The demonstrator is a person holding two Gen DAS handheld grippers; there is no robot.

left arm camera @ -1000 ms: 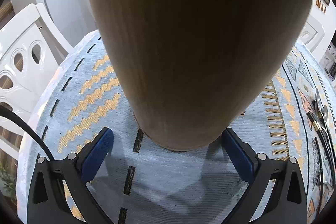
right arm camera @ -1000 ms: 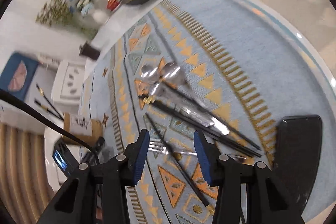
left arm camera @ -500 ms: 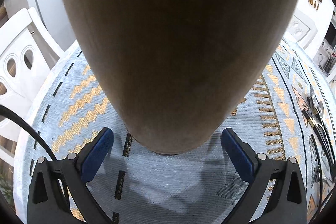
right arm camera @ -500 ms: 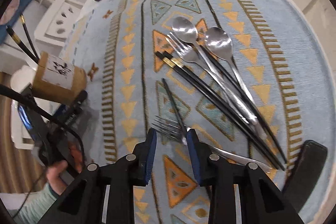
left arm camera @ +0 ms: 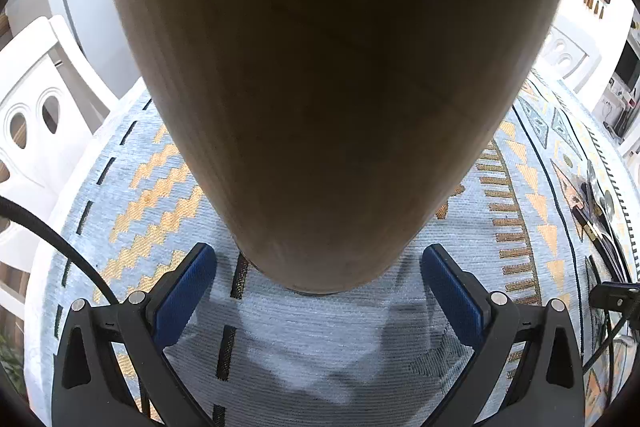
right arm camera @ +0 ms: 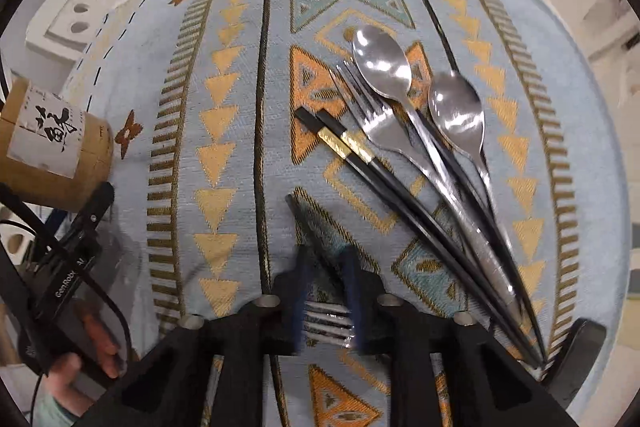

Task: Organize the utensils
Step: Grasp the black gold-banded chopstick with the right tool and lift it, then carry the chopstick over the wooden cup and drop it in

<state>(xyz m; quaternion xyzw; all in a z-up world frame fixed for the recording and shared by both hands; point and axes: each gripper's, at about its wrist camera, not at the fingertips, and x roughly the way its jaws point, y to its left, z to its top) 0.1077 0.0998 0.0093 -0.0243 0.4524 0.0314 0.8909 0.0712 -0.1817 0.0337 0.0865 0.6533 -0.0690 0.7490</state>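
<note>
- The right tongs (right arm camera: 326, 301), pointing almost straight down at the patterned blue-and-orange cloth (right arm camera: 240, 75) covering the surface, have just been closing; a second ago they stood open well above the cutlery, and now the blurred blue pads sit narrow over a silver fork (right arm camera: 326, 321) and a loose black chopstick (right arm camera: 304, 223).
- The fork's tines show in the slim gap between the pads, and the chopstick runs out from that gap toward 11 o'clock; blur hides whether the pads actually press on either, so a firm hold cannot be confirmed.
- Judged from this, a pick-up is being attempted, the first step toward moving a piece to the holder.
- At 1 to 3 o'clock of the right tongs lie the rest of the utensils, untouched: two shiny steel spoons (right arm camera: 382, 67), a second steel fork (right arm camera: 376, 123) and a pair of gold-banded black chopsticks (right arm camera: 360, 155), fanned together.
- The tall tan bamboo cylinder holder (left arm camera: 332, 87) stands at 12 o'clock of the left tongs (left arm camera: 318, 279), as it did a second ago; their blue pads stand wide either side of its base, apparently not touching it.
- In the right view the holder, with its calligraphy label, lies at 9 o'clock, well apart from the cutlery.
</note>
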